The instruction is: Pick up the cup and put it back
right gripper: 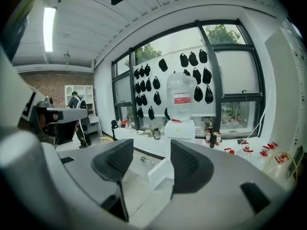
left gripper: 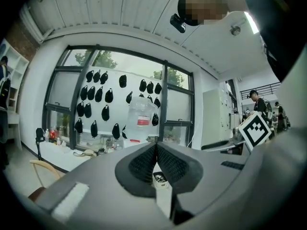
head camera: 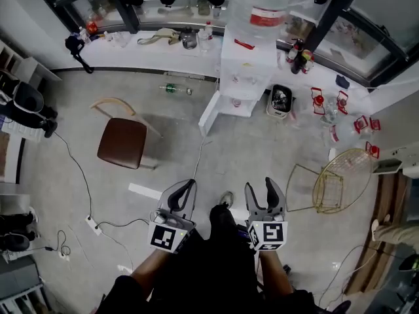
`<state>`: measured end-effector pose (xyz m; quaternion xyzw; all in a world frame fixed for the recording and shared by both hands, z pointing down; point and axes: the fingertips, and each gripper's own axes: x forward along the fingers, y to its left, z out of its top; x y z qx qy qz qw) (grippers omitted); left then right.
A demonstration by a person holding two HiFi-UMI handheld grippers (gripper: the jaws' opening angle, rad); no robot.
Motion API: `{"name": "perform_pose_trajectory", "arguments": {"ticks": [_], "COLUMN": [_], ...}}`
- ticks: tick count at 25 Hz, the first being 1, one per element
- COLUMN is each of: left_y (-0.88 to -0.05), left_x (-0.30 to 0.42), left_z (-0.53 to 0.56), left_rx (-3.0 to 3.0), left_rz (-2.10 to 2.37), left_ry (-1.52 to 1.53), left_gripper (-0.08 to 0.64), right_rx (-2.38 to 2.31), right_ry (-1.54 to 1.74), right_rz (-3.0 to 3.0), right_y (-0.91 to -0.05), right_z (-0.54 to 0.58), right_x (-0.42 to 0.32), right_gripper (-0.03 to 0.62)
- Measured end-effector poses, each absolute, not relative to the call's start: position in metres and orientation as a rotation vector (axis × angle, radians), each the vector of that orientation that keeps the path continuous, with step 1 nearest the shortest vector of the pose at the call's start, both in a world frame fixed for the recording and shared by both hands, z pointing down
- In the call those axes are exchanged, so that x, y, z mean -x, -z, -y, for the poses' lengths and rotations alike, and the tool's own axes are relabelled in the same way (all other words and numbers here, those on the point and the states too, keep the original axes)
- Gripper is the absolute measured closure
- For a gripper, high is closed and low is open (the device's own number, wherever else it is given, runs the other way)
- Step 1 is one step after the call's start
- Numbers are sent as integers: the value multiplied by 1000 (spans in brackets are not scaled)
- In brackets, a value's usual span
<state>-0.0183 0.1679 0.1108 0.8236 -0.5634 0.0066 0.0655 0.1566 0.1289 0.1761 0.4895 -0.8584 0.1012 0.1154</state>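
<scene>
I cannot pick out a cup with certainty in any view. A white water dispenser (head camera: 247, 67) with a large clear bottle on top stands against the window counter ahead; small clear items sit in its alcove (head camera: 237, 81), too small to tell. It also shows in the left gripper view as the dispenser (left gripper: 142, 118) and in the right gripper view as the dispenser (right gripper: 181, 124). My left gripper (head camera: 185, 190) is held low in front of me, its jaws shut tip to tip with nothing between them. My right gripper (head camera: 265, 190) is beside it, open and empty. Both are far from the dispenser.
A brown chair (head camera: 123, 142) stands on the floor to the left, a yellow wire chair (head camera: 339, 180) to the right. A bottle (head camera: 175, 89) lies near the white counter (head camera: 131, 50). A bin (head camera: 281, 101) sits beside the dispenser. Cables and a power strip (head camera: 91, 223) cross the floor.
</scene>
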Motion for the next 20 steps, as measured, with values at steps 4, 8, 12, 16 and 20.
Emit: {"name": "perform_pose_trajectory", "arguments": {"ticks": [4, 8, 12, 16, 20], "left_y": [-118, -130, -140, -158, -187], "left_x": [1, -7, -18, -26, -23], "left_z": [-129, -105, -85, -62, -40], "left_rx": [-2427, -2412, -2429, -2437, -2426], "left_rz": [1756, 1775, 1752, 1719, 1702], "left_ry": [-53, -83, -85, -75, -51], "left_gripper": [553, 552, 552, 552, 552], "right_rx": [-1401, -1402, -1391, -1385, -1356], "right_ry": [-302, -329, -348, -376, -370], "right_rz": [2507, 2513, 2521, 2533, 2532], "right_y": [-199, -210, -221, -240, -265], "right_z": [-81, -51, -33, -14, 10], "right_x": [-179, -188, -189, -185, -171], "right_gripper": [367, 367, 367, 367, 367]}}
